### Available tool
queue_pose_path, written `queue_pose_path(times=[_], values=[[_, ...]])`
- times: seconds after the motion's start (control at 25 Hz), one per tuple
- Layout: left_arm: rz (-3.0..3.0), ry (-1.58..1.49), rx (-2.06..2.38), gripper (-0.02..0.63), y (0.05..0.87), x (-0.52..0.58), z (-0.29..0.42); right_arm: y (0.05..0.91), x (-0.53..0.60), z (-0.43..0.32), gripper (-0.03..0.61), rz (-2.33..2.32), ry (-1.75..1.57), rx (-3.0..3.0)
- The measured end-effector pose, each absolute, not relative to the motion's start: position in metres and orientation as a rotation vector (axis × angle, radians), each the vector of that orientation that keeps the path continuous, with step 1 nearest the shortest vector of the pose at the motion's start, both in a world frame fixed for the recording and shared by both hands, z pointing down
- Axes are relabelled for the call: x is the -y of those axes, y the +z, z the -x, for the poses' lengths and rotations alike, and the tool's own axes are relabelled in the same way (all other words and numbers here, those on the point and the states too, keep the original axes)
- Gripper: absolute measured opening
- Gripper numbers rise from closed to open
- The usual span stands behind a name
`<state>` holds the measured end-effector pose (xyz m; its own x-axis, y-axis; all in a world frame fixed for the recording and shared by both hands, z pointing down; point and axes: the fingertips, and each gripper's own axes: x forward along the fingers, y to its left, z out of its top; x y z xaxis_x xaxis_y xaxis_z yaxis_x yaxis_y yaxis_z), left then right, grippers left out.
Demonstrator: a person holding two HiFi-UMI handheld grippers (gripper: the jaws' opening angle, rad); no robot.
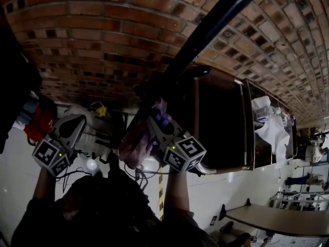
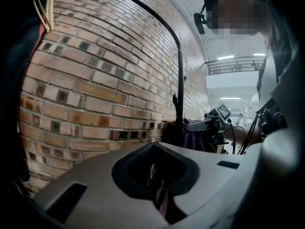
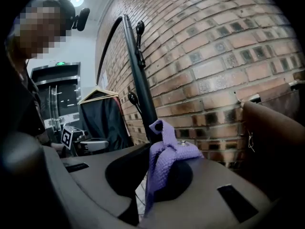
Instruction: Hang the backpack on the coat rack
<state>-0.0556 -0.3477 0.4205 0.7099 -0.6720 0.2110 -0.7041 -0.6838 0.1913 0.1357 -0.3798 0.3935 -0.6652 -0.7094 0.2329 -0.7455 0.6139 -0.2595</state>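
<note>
Right gripper (image 3: 159, 168): grips purple strap (image 3: 167, 147) of backpack (image 1: 138, 140) | Left gripper (image 2: 155, 173): pinches thin pinkish strip, apparently of same backpack | Backpack: hangs between both grippers, just beside black coat rack (image 1: 205, 30) pole, before brick wall (image 1: 92, 40).

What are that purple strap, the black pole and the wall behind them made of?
Purple strap: woven fabric, going by its matte, waffle-like weave; the small shiny stud on it looks like metal.
Black pole: smooth with a faint sheen, probably painted metal, though coated wood cannot be ruled out.
Wall: rough, matte brick, with reddish-brown blocks and pale mortar lines.
</note>
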Motion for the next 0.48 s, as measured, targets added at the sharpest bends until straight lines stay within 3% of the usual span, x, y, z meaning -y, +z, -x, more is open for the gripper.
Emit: queue_pose_path(times=[0.48], values=[[-2.619, 0.191, 1.111, 0.037, 0.437, 0.365, 0.059, 0.440, 0.386, -0.102, -0.002, -1.060, 0.473, 2.629]])
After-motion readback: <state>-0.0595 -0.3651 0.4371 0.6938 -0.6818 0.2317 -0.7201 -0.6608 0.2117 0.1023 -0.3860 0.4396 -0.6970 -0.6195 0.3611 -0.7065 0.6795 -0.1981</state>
